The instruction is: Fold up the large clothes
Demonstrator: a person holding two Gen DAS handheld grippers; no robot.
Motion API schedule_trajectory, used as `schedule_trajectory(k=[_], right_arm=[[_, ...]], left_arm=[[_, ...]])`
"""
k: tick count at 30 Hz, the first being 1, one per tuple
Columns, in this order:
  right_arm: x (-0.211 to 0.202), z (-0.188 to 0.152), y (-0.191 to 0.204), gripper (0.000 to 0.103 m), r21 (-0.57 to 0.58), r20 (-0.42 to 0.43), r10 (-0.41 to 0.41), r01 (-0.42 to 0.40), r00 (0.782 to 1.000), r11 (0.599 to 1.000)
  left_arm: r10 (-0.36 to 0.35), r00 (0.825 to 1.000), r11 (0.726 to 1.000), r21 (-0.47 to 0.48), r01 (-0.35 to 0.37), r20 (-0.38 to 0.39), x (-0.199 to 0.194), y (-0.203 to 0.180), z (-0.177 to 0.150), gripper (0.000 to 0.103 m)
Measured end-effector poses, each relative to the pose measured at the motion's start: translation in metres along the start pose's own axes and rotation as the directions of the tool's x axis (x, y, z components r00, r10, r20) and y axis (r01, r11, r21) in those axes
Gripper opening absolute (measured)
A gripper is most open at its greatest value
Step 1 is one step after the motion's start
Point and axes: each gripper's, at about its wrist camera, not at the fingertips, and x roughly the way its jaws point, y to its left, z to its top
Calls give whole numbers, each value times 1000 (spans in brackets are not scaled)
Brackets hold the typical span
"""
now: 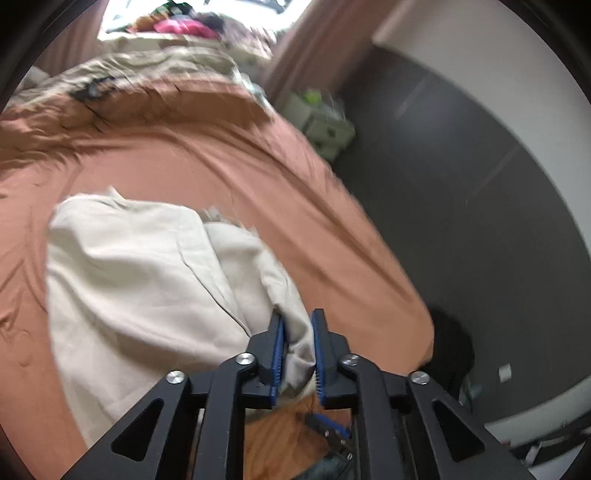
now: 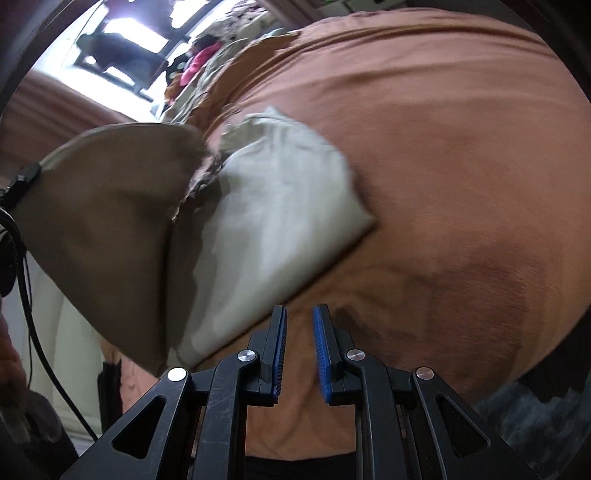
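A large cream garment point(image 1: 140, 280) lies crumpled on the rust-brown bed sheet point(image 1: 229, 155). My left gripper point(image 1: 298, 328) is shut on a bunched edge of the garment between its blue pads, holding that part lifted. In the right wrist view the garment point(image 2: 280, 206) lies on the sheet point(image 2: 461, 166), with a lifted shadowed flap point(image 2: 107, 229) at the left that runs to the left gripper point(image 2: 22, 181). My right gripper point(image 2: 298, 325) hovers over the sheet just beside the garment's near edge, jaws slightly apart with nothing between them.
The bed's edge drops to a dark floor point(image 1: 480, 206) on the right. A pale box with green items point(image 1: 325, 125) stands on the floor. A beige blanket point(image 1: 147, 70) and a pile of colourful clothes point(image 1: 184, 26) lie at the bed's far end. A black cable point(image 2: 33, 314) hangs at left.
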Motion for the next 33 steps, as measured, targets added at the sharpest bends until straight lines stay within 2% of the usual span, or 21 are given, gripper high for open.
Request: schedule_trajectory(k=[1, 3, 4, 5, 6, 8, 10, 12, 14, 18, 22, 26, 28, 29, 30, 33], right_arm=[[0, 0, -4, 17, 5, -1, -4, 4, 1000, 1000], [-2, 0, -8, 17, 4, -2, -3, 3, 1000, 1000], [-4, 0, -8, 17, -1, 1, -2, 2, 1000, 1000], [-6, 0, -7, 17, -7, 4, 1, -1, 1000, 1000], [-7, 2, -5, 17, -14, 9, 7, -7, 1000, 1000], [-9, 3, 0, 17, -19, 17, 26, -26, 1000, 999], [-11, 7, 5, 24, -29, 22, 55, -55, 998, 998], [-13, 9, 14, 43, -44, 27, 79, -78, 997, 996], [-10, 14, 26, 50, -65, 32, 111, -109, 993, 992], [2, 20, 47, 62, -93, 17, 137, -135, 990, 986], [15, 32, 55, 63, -89, 25, 129, -126, 991, 988], [30, 46, 60, 63, -102, 27, 62, -59, 998, 993], [37, 51, 61, 47, -108, 24, 34, -31, 999, 994], [38, 52, 61, 27, -117, 17, 32, -30, 999, 993], [39, 53, 63, 14, -136, 14, 37, -35, 999, 990], [27, 54, 70, 10, -194, 42, 59, -50, 997, 980]], left_arm=[[-23, 1000, 1000, 7, 23, -21, 7, -2, -4, 20], [-33, 998, 999, 30, 34, -48, 14, -4, -11, 38], [-21, 999, 999, 35, 23, -42, 13, -3, -14, 55], [-16, 999, 999, 34, 17, -30, 11, 0, -15, 65], [-18, 1000, 1000, 26, 18, -11, 5, 6, -17, 67], [-16, 1000, 1000, 5, 16, 1, -2, 16, -16, 68], [3, 1000, 1000, -16, -3, 18, -9, 26, -13, 68], [36, 998, 999, -21, -35, 45, -17, 42, -10, 68], [74, 995, 997, -25, -72, 63, -28, 57, -13, 68], [122, 989, 989, -99, -113, 87, -45, 97, -22, 68], [196, 976, 969, -174, -177, 100, -58, 140, -40, 68], [252, 964, 938, -265, -222, 81, -65, 182, -62, 68], [274, 959, 926, -290, -243, 71, -67, 194, -71, 68], [282, 957, 919, -303, -251, 62, -66, 201, -76, 68], [284, 957, 916, -312, -253, 57, -66, 205, -80, 68], [285, 958, 907, -335, -257, 36, -62, 214, -91, 68]])
